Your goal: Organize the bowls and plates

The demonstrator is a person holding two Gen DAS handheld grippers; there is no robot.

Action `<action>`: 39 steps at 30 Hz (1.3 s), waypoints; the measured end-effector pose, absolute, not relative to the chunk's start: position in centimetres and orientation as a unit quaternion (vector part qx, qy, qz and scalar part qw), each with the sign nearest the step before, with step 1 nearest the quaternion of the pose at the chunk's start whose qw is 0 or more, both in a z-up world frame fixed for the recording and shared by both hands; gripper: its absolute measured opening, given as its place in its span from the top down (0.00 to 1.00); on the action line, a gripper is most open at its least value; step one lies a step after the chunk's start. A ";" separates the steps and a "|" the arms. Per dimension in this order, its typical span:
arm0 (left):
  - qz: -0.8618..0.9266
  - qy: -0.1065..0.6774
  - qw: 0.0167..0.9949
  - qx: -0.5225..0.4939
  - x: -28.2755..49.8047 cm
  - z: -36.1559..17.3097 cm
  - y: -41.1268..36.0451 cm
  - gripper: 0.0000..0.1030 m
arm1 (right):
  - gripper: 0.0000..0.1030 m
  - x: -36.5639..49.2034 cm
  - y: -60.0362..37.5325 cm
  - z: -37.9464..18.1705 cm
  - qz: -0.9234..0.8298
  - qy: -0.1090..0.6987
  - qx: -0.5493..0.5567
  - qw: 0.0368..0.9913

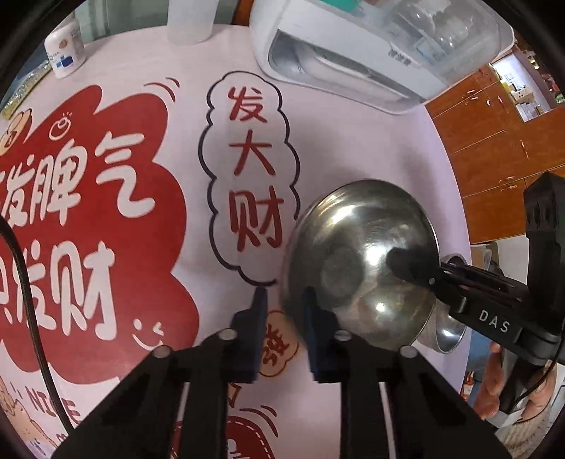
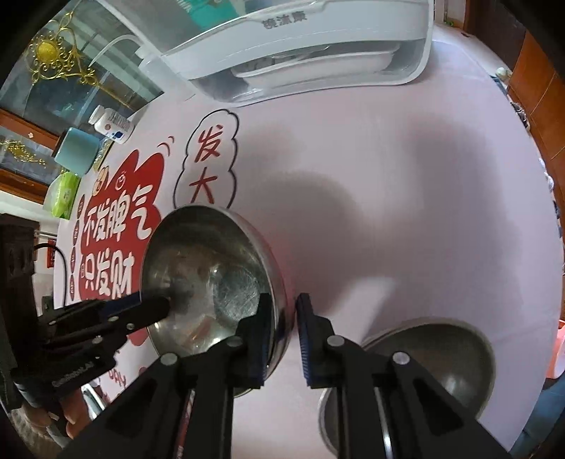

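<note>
A steel bowl (image 1: 356, 261) is held tilted above the pink printed tablecloth; it also shows in the right wrist view (image 2: 208, 268). My left gripper (image 1: 282, 307) straddles its near rim, one finger inside and one outside, jaws a little apart. My right gripper (image 2: 284, 310) straddles the opposite rim the same way; in the left wrist view its finger (image 1: 409, 261) reaches into the bowl. A second steel bowl (image 2: 434, 356) sits on the cloth beside my right gripper, and shows behind the held bowl (image 1: 448, 328).
A white dish-rack appliance with a clear lid (image 1: 356, 63) stands at the back of the table, also in the right wrist view (image 2: 303, 46). A white pill bottle (image 1: 65, 53), a clear cup (image 1: 190, 21), a teal box (image 2: 76, 151) and a green pack (image 2: 63, 192) stand at the far edge.
</note>
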State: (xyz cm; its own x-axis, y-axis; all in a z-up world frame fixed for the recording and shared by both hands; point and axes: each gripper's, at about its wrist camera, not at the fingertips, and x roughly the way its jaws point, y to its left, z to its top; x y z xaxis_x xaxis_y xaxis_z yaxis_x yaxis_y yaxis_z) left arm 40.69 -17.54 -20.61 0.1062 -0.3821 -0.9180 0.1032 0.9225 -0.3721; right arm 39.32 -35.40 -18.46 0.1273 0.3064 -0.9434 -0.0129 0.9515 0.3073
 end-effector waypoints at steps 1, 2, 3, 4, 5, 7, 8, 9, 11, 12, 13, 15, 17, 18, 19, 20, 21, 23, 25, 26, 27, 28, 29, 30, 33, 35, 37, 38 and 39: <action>-0.161 0.649 0.736 -0.104 40.5 -20.6 -17.6 0.86 | 0.87 39.2 -35.3 -18.4 0.107 0.652 0.111 0.742; -0.159 0.649 0.737 -0.102 40.3 -20.5 -17.7 0.86 | 0.88 39.0 -35.1 -18.3 0.104 0.652 0.108 0.743; -0.159 0.647 0.739 -0.100 40.1 -20.2 -17.7 0.86 | 0.88 38.9 -35.0 -18.2 0.104 0.652 0.106 0.743; -0.160 0.646 0.740 -0.100 39.9 -20.0 -17.6 0.86 | 0.88 38.7 -34.9 -18.1 0.105 0.652 0.106 0.743; -0.162 0.643 0.742 -0.099 39.7 -19.6 -17.5 0.86 | 0.88 38.5 -34.9 -17.9 0.108 0.653 0.112 0.741; -0.170 0.638 0.745 -0.098 39.1 -18.6 -17.1 0.87 | 0.89 38.1 -35.0 -17.6 0.114 0.653 0.125 0.738; -0.173 0.635 0.746 -0.098 38.9 -18.1 -16.9 0.87 | 0.89 37.8 -35.1 -17.3 0.118 0.653 0.133 0.736; -0.176 0.633 0.747 -0.098 38.6 -17.4 -16.6 0.87 | 0.89 37.4 -35.1 -16.9 0.120 0.653 0.141 0.734; -0.181 0.630 0.749 -0.093 37.9 -16.0 -16.0 0.87 | 0.89 36.6 -34.7 -15.8 0.126 0.650 0.149 0.734; -0.183 0.627 0.752 -0.087 37.5 -15.2 -15.8 0.87 | 0.89 36.1 -34.4 -15.0 0.130 0.646 0.149 0.737; -0.185 0.623 0.755 -0.081 37.0 -14.2 -15.6 0.87 | 0.89 35.6 -34.0 -14.2 0.134 0.642 0.147 0.741; -0.192 0.612 0.765 -0.060 35.6 -12.0 -15.0 0.87 | 0.89 34.4 -33.2 -12.4 0.143 0.632 0.149 0.747; -0.194 0.607 0.769 -0.047 34.2 -10.3 -14.2 0.87 | 0.89 33.4 -32.7 -11.0 0.151 0.625 0.155 0.750; -0.195 0.606 0.770 -0.042 33.4 -9.5 -13.7 0.87 | 0.89 32.5 -32.1 -10.1 0.154 0.621 0.158 0.752; -0.197 0.605 0.771 -0.038 32.6 -8.7 -13.3 0.87 | 0.89 31.9 -31.7 -9.4 0.156 0.618 0.157 0.754; -0.199 0.603 0.772 -0.035 31.7 -8.0 -12.6 0.87 | 0.89 31.4 -31.3 -8.8 0.156 0.615 0.155 0.757; -0.200 0.601 0.773 -0.030 30.8 -7.2 -12.2 0.87 | 0.89 30.4 -30.7 -7.8 0.158 0.610 0.153 0.761; -0.200 0.595 0.778 -0.020 29.1 -5.9 -11.4 0.87 | 0.89 29.0 -29.6 -6.6 0.162 0.605 0.147 0.765; -0.199 0.590 0.782 -0.014 27.1 -4.6 -10.3 0.87 | 0.89 27.5 -28.5 -5.8 0.166 0.603 0.144 0.767; -0.199 0.589 0.783 -0.014 26.3 -4.1 -9.8 0.87 | 0.89 26.5 -27.9 -5.3 0.168 0.603 0.141 0.767; -0.199 0.588 0.784 -0.013 25.3 -3.6 -9.3 0.87 | 0.89 25.8 -27.5 -5.1 0.171 0.603 0.139 0.767; -0.199 0.588 0.784 -0.011 24.3 -3.1 -8.8 0.87 | 0.89 24.8 -27.0 -4.8 0.174 0.603 0.138 0.766; -0.197 0.588 0.784 -0.010 23.2 -2.7 -8.2 0.87 | 0.89 23.9 -26.5 -4.6 0.176 0.604 0.138 0.765; -0.196 0.589 0.784 -0.009 22.4 -2.5 -7.8 0.87 | 0.89 23.1 -26.1 -4.4 0.178 0.604 0.138 0.764; -0.192 0.591 0.783 -0.009 19.2 -2.1 -6.4 0.87 | 0.89 20.2 -24.7 -4.3 0.184 0.607 0.136 0.761; -0.190 0.593 0.783 -0.011 17.3 -2.2 -5.8 0.87 | 0.89 18.4 -24.0 -4.7 0.188 0.612 0.140 0.756; -0.188 0.595 0.781 -0.015 15.3 -2.6 -5.0 0.87 | 0.89 16.6 -23.4 -5.2 0.190 0.618 0.145 0.749; -0.187 0.598 0.779 -0.014 14.5 -3.0 -4.8 0.87 | 0.89 15.7 -23.1 -5.6 0.192 0.623 0.146 0.744; -0.186 0.601 0.777 -0.015 13.4 -3.4 -4.4 0.87 | 0.89 14.9 -22.9 -6.1 0.192 0.626 0.148 0.741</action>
